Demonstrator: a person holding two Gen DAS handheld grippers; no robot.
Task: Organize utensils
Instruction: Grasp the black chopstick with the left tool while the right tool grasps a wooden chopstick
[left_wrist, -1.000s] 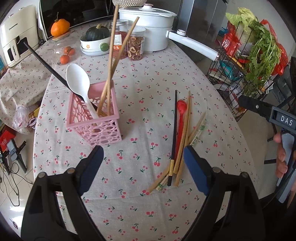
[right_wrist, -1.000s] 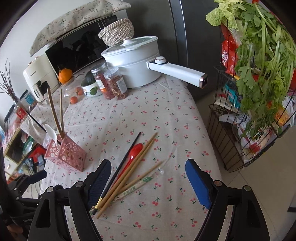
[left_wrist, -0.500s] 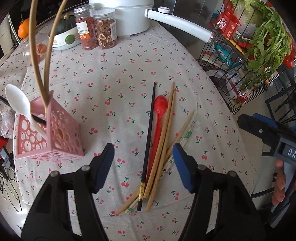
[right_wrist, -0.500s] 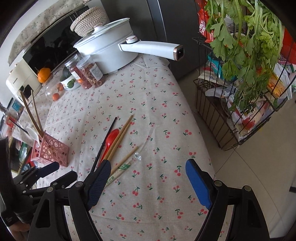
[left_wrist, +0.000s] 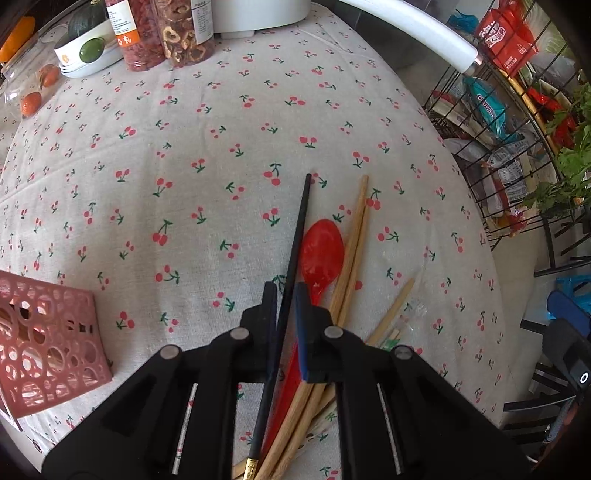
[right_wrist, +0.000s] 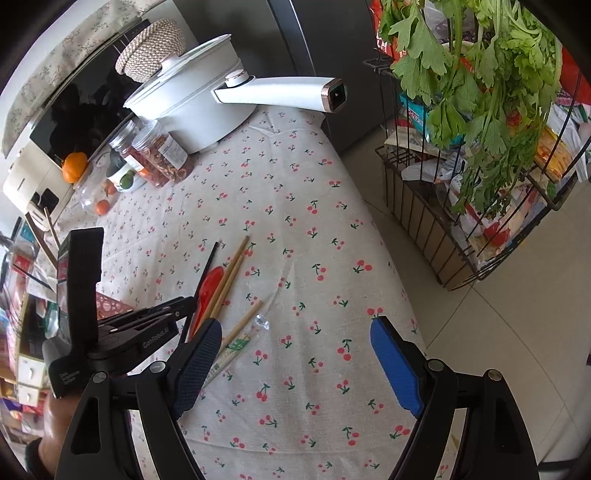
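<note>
At nine o'clock in your left wrist view sits the pink plastic basket full of round holes, square and stiff, on the soft white cloth with little red cherries. In the middle, your left gripper is closing its jaws around the thin black chopstick, which runs straight up toward twelve o'clock. The pads sit on both sides of the stick, almost touching it. Just right of it lies the shiny red plastic spoon, then the smooth pale wooden chopsticks in a loose pile. At two o'clock stands the black wire rack.

In your right wrist view, your right gripper holds its bumpy blue pads spread wide with nothing between them. It hangs over the cloth, with the pile at ten o'clock.
</note>
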